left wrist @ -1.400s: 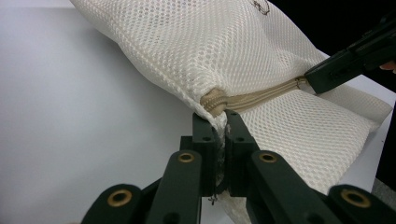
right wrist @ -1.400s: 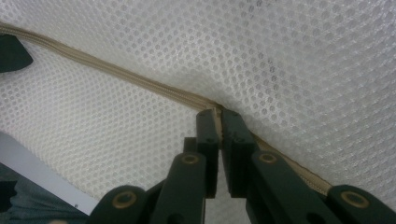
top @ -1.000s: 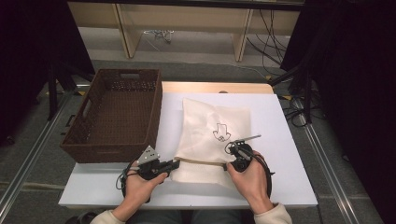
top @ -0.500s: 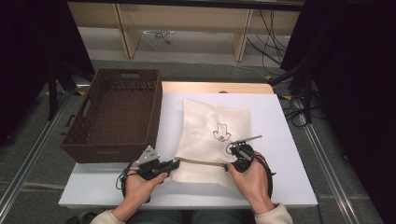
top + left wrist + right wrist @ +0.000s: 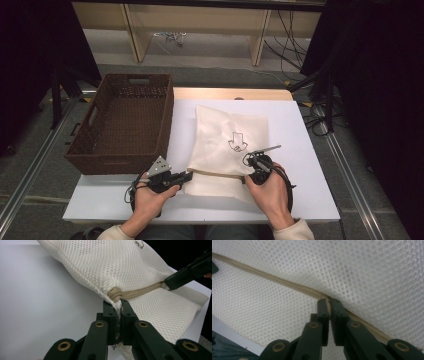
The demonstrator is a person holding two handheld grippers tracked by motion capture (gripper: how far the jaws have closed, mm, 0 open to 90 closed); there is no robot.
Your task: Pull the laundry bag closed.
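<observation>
A white mesh bag [image 5: 225,140] with a small black print lies on the white table [image 5: 305,150]. A beige zipper [image 5: 217,173] runs along its near side. My left gripper [image 5: 189,175] is shut on the bag's left corner, right at the zipper's end [image 5: 113,293]; the mesh is pinched between the jaws of the left gripper [image 5: 118,308]. My right gripper [image 5: 246,176] is shut on the zipper [image 5: 274,278] near its right end, with a bit of beige zipper caught in the right gripper [image 5: 328,301]. The right gripper's black tip [image 5: 167,284] also meets the zipper [image 5: 142,290] in the left gripper view.
A dark brown wicker basket [image 5: 115,162] with nothing in it stands at the table's left, close to the bag. A wooden strip [image 5: 225,93] borders the table's far edge. Cables lie on the floor beyond and to the right.
</observation>
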